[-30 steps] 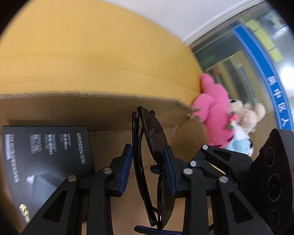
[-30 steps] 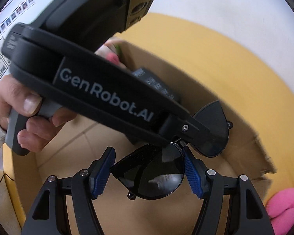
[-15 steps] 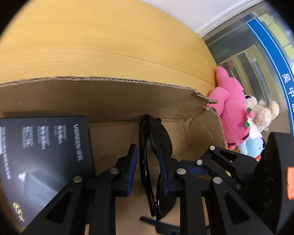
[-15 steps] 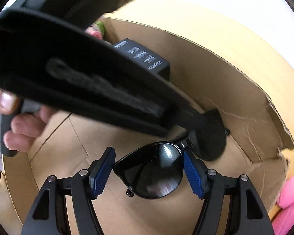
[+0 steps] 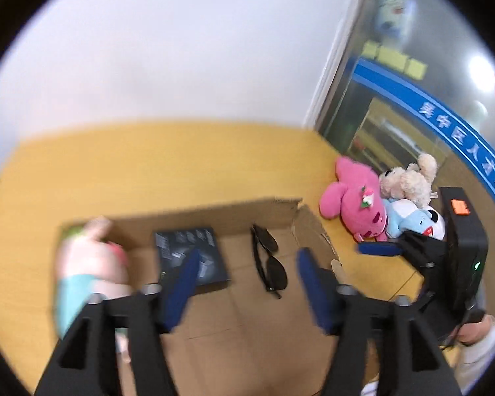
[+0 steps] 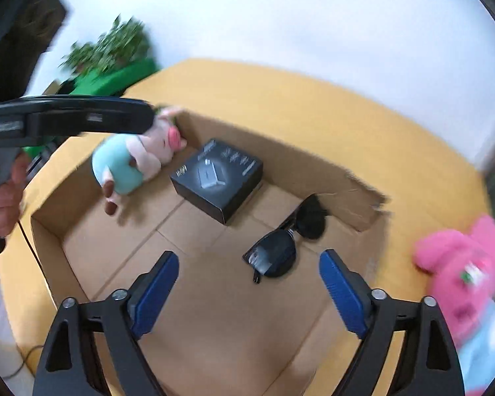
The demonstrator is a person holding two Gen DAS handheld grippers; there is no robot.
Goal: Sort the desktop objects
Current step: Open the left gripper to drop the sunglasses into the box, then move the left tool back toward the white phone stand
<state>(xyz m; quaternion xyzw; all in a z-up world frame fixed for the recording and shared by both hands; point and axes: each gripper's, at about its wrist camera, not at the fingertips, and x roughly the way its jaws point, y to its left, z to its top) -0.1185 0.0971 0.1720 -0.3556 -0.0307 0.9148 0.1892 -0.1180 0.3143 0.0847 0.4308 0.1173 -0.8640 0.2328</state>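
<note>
Sunglasses [image 6: 282,242] lie in cardboard box [image 6: 297,165] with black UGREEN box [image 6: 217,178] and pig plush [image 6: 132,161]; both tongs, left [image 5: 244,285] and right [image 6: 249,292], spread, empty; pink plush [image 5: 356,199] at 2 o'clock on surface [image 5: 148,165] unsorted.

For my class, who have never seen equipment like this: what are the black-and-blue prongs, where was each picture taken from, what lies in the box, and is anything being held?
No robot here: a person holds a hand-held gripper in each hand, each carrying a wide-angle camera looking along its two fingers. One picture comes from the left gripper, the other from the right gripper. Both are open and hold nothing. Below them a cardboard box sits on a yellow table. Inside lie sunglasses, a black carton and a toy pig. A pink plush toy lies outside, with other soft toys beside it.
</note>
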